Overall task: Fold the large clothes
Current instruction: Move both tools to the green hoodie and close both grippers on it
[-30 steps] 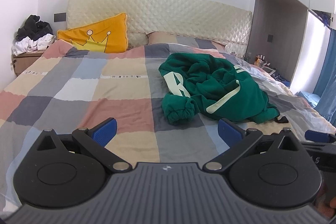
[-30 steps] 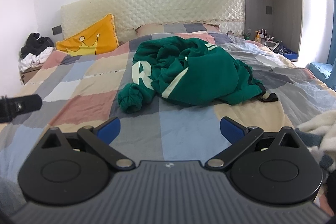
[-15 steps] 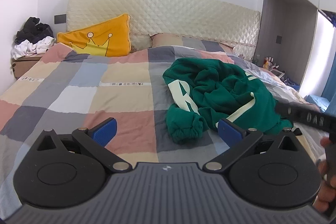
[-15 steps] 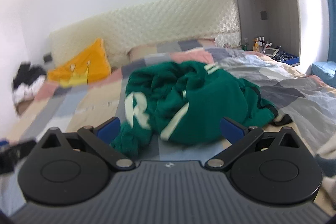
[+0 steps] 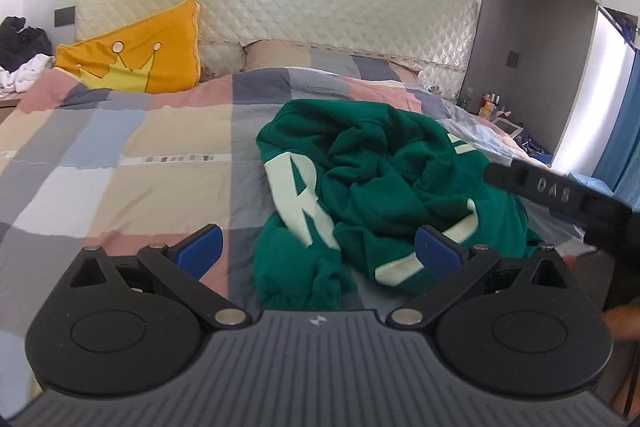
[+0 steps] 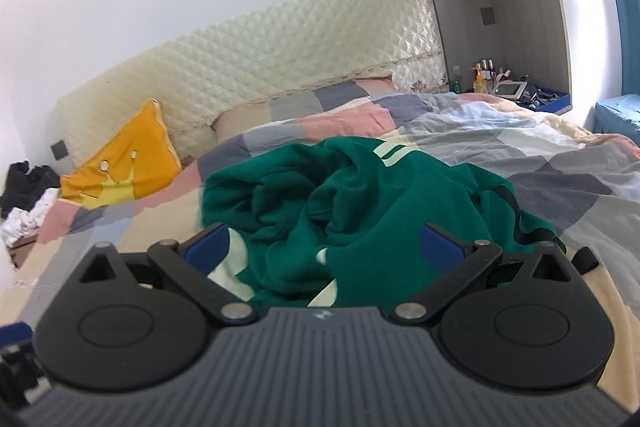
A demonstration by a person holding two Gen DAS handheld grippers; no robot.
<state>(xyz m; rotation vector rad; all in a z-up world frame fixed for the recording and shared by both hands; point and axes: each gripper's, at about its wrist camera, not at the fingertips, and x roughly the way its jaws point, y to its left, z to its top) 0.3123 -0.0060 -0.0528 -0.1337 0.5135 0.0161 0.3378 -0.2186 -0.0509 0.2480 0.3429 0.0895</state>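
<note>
A crumpled green sweatshirt [image 5: 372, 187] with pale lettering and stripes lies in a heap on the checked bedspread [image 5: 120, 147]. My left gripper [image 5: 318, 247] is open just in front of its near cuff, nothing between the blue pads. The right gripper's black body [image 5: 560, 195] crosses the right edge of the left wrist view, with part of a hand below it. In the right wrist view the sweatshirt [image 6: 360, 195] fills the middle, and my right gripper [image 6: 324, 243] hangs open close over its near edge. A black strip of the garment [image 6: 516, 215] shows at its right side.
An orange crown cushion [image 5: 136, 55] leans on the quilted cream headboard [image 5: 300, 7]. A pile of dark and white clothes [image 5: 20, 55] sits at the far left. Bottles [image 6: 484, 75] stand on a bedside surface at the right, beside a grey wardrobe [image 5: 532, 39]. Rumpled bedding [image 6: 560, 155] lies right.
Both grippers have moved forward toward the green sweatshirt, which now looks larger. The right gripper has tilted and swung into the left wrist view. Both stay open.
</note>
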